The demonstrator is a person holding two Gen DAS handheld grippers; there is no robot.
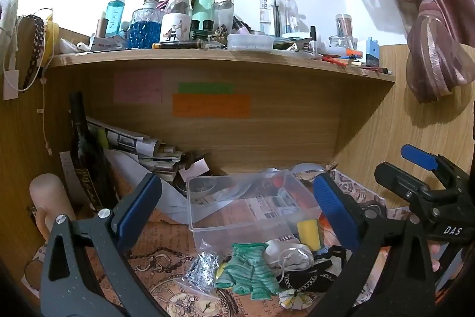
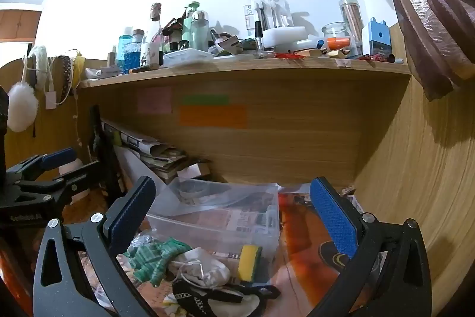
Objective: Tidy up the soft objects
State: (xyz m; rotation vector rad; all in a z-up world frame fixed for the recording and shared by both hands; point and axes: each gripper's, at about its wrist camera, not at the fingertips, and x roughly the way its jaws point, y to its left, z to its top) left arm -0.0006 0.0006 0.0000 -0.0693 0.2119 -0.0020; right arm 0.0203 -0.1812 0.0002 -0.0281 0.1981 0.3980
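A clear plastic box (image 1: 237, 204) stands open on the desk under the shelf; it also shows in the right wrist view (image 2: 219, 216). In front of it lies a pile of soft things: a green striped cloth (image 1: 252, 269) (image 2: 151, 257), a white drawstring pouch (image 1: 288, 257) (image 2: 202, 266), a yellow sponge (image 1: 308, 233) (image 2: 249, 262) and a black fabric piece with a chain (image 1: 308, 278) (image 2: 202, 299). My left gripper (image 1: 237, 207) is open and empty above the pile. My right gripper (image 2: 234, 216) is open and empty, over the box and pile; it also shows in the left wrist view (image 1: 421, 168).
A silver foil bag (image 1: 204, 266) lies left of the green cloth. A wooden shelf (image 1: 207, 55) above carries several bottles and jars. Newspapers (image 1: 133, 144) and a dark bottle (image 1: 86, 150) lean at the back left. A wooden side panel (image 2: 415, 168) stands on the right.
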